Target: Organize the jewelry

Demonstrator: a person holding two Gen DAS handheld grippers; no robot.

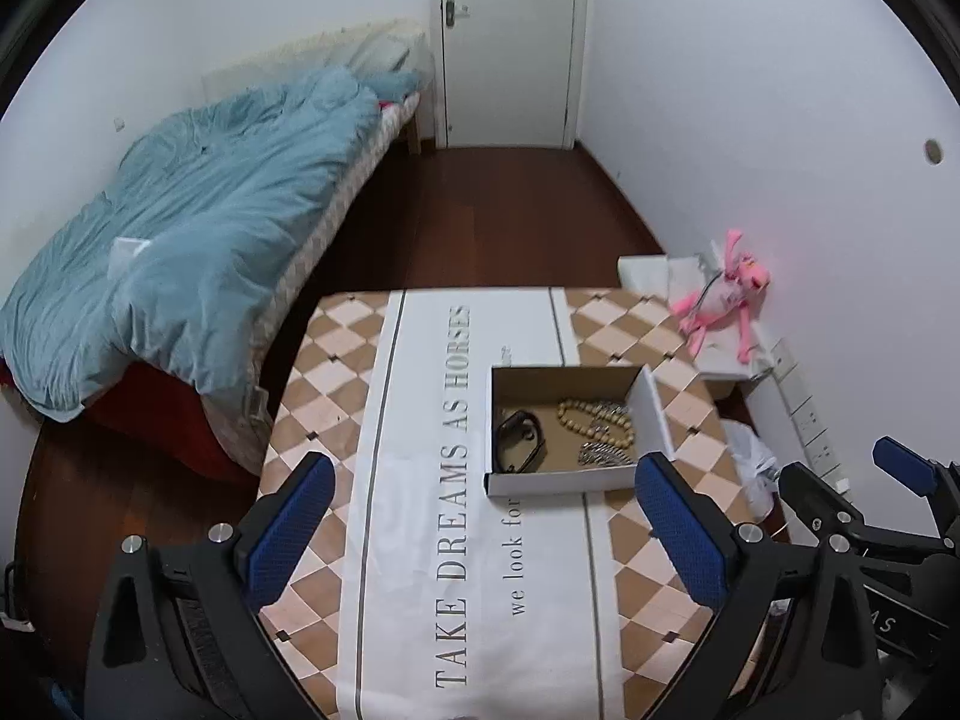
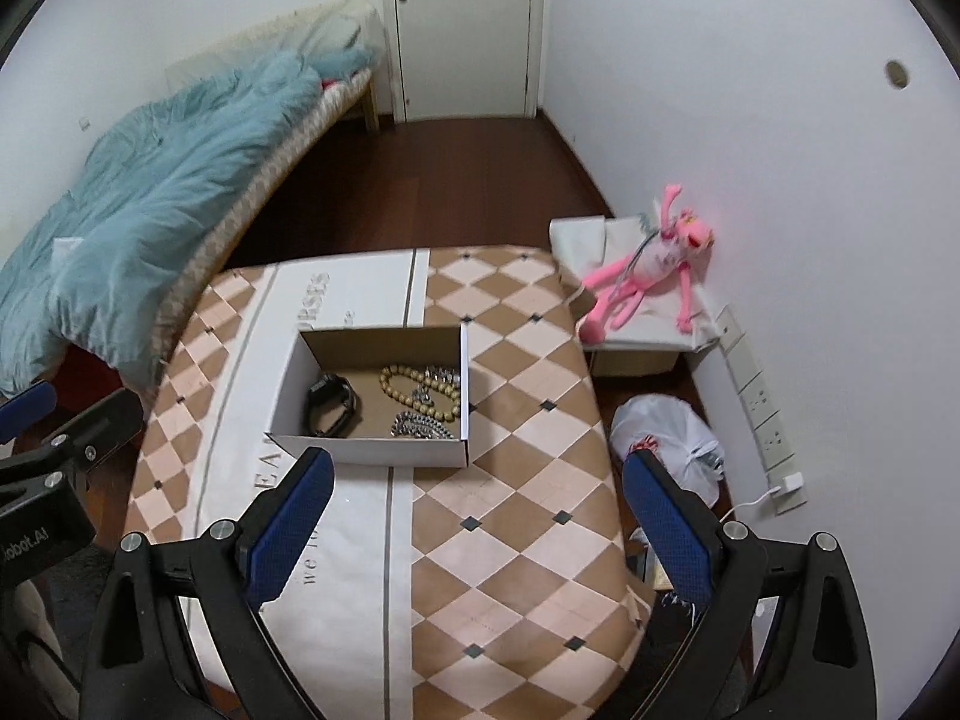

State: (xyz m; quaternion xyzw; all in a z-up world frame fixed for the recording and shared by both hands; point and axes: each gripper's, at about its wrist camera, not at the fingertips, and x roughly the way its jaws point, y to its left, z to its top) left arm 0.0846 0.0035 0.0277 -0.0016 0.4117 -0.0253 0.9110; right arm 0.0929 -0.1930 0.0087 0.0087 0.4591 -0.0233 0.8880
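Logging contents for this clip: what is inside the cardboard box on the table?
The cardboard box holds a black watch, a wooden bead strand and silver chain jewelry. Its near wall hides the floor strip directly behind it, and anything under the beads is covered.

Box (image 1: 561,483) holds beads (image 1: 594,417); left gripper (image 1: 483,531) spread, empty.

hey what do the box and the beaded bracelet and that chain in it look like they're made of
Box: cardboard, white outside, raw brown inside, with a thin folded wall edge. Beaded bracelet: round tan matte beads, probably wood, though plastic or stone cannot be ruled out. Chain: silvery links with bright glints, so likely metal; which metal cannot be told.
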